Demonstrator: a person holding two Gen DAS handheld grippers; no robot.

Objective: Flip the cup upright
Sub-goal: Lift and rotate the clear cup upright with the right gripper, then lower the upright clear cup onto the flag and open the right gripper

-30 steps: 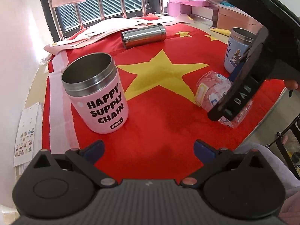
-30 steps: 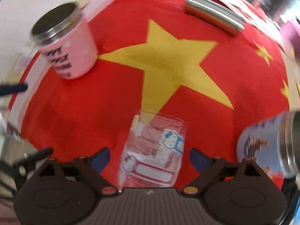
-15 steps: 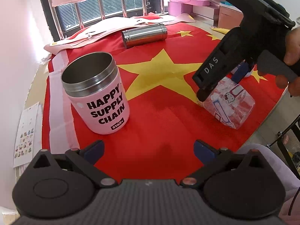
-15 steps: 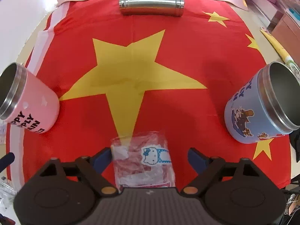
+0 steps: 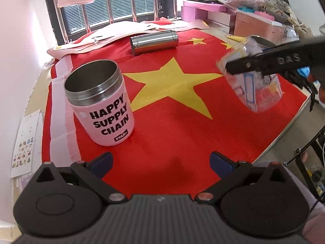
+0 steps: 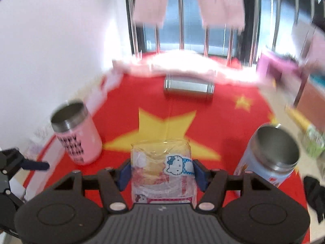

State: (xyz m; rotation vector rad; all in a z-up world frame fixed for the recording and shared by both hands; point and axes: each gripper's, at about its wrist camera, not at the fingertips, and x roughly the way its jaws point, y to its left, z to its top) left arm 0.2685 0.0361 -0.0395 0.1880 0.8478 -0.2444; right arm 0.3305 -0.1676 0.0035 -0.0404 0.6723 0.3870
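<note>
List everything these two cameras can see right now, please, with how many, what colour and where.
clear plastic cup: 1, see-through with cartoon cat stickers, clamped in the right gripper, lifted off the cloth, tilted
pink mug: 1, pink with steel rim, upright at left on the cloth
blue mug: 1, pale blue with steel rim, upright at right
steel flask: 1, silver, lying on its side at the far edge
flag cloth: 1, red with yellow stars, covering the surface
left gripper: 1, black with blue pads, open, holding nothing
right gripper: 1, black with blue pads, shut on the cup

wall (image 5: 18,40): white | window (image 5: 121,4): barred, bright | pink boxes (image 5: 203,10), perhaps shelving
</note>
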